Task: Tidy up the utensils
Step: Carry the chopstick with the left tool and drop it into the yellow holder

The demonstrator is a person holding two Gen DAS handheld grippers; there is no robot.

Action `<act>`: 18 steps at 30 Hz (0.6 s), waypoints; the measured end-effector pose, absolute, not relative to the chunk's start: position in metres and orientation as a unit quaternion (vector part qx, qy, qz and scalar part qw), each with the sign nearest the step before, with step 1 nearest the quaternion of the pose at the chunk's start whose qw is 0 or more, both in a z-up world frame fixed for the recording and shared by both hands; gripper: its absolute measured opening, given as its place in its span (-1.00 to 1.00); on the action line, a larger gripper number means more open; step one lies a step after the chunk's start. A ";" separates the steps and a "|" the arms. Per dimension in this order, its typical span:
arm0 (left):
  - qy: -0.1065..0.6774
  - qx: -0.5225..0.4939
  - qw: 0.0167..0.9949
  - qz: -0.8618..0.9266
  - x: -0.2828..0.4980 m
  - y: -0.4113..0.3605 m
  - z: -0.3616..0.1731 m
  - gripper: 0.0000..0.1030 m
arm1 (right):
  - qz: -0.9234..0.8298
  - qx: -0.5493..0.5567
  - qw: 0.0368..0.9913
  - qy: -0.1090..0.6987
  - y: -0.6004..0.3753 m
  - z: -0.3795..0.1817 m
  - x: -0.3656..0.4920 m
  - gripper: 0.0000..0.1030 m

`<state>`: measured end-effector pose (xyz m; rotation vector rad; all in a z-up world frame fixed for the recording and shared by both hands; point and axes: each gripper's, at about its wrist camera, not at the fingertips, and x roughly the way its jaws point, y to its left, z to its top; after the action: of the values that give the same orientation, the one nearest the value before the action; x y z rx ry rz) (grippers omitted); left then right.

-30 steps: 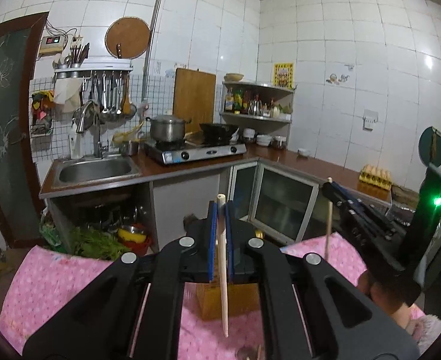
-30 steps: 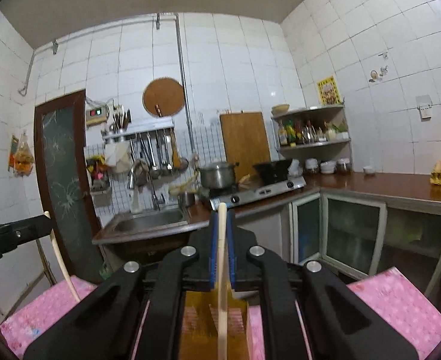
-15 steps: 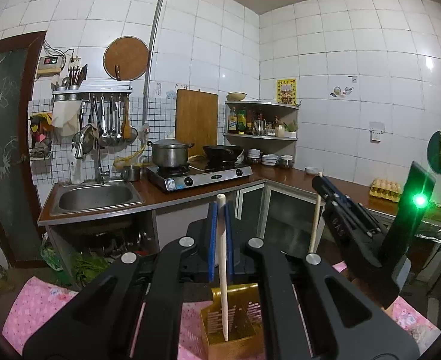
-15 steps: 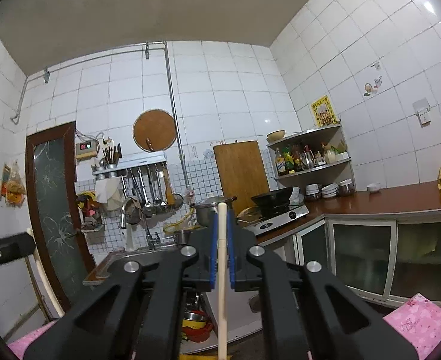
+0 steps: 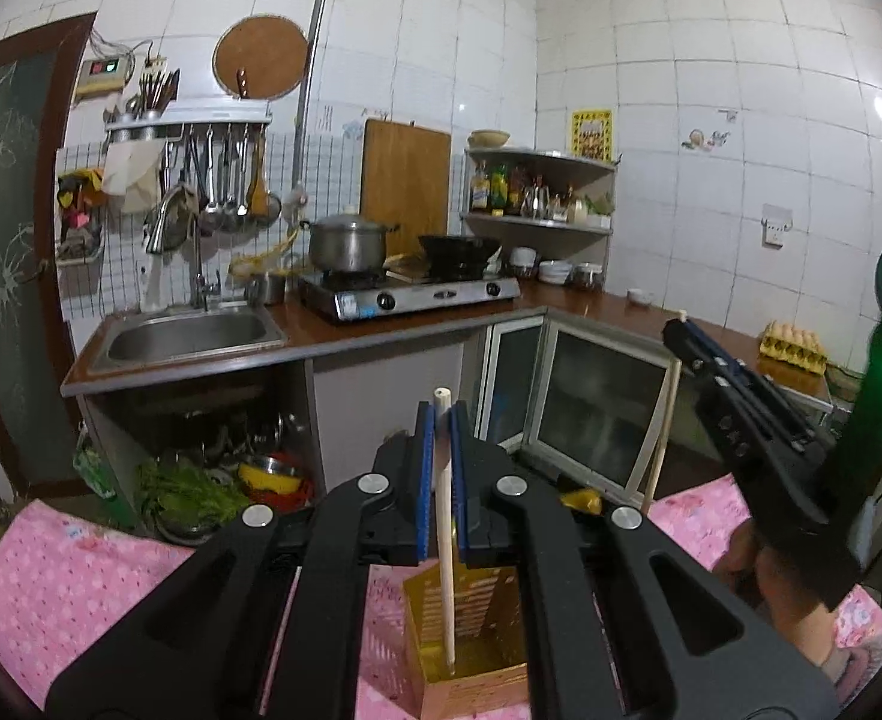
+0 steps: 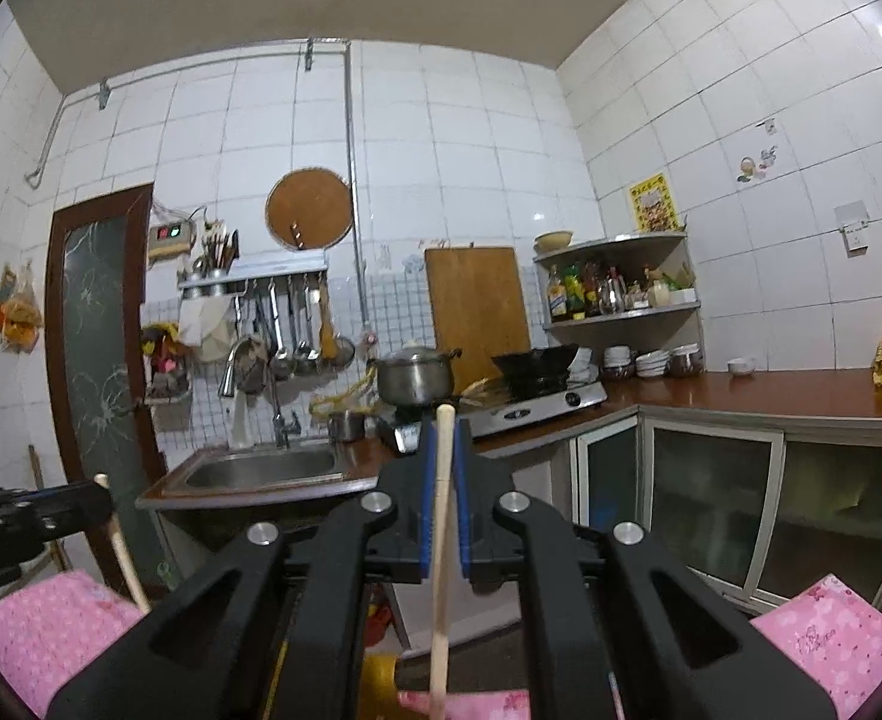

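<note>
chopsticks, one per claw. the left claw [image 5: 441, 480] is clamped on a wooden chopstick [image 5: 444, 540] that stands upright, its lower end down inside the yellow holder [image 5: 471, 654] on the pink tablecloth [image 5: 51, 588], near its front edge. the right claw [image 6: 441, 492] grips the other chopstick [image 6: 441, 570] upright, above that cloth.

Right view cuts off the wooden stick [image 6: 441, 546] at the bottom edge, so its lower end's unseen. Yellow holder [image 6: 381, 684] mostly hidden behind the right tool [image 6: 443, 516].
</note>
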<state>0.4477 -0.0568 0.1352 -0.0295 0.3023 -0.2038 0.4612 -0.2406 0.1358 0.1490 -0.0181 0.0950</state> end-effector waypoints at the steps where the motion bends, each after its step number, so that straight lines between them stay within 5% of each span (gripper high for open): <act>1: 0.153 -0.015 0.983 -0.099 0.447 -0.055 0.131 -0.92 | 0.052 0.067 0.996 -0.006 -0.239 0.132 0.457 -0.88; 15: 0.190 -0.019 0.978 -0.079 0.445 -0.046 0.096 -0.91 | 0.067 0.036 0.994 0.073 -0.229 0.100 0.423 -0.88; 18: 0.203 -0.025 0.976 -0.080 0.438 -0.043 0.097 -0.50 | 0.071 0.044 0.991 0.108 -0.231 0.098 0.425 -0.85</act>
<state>0.4380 -0.0428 0.0971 -0.0509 0.4084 -0.1615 0.4246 -0.2314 0.0980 0.0880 0.2163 0.1423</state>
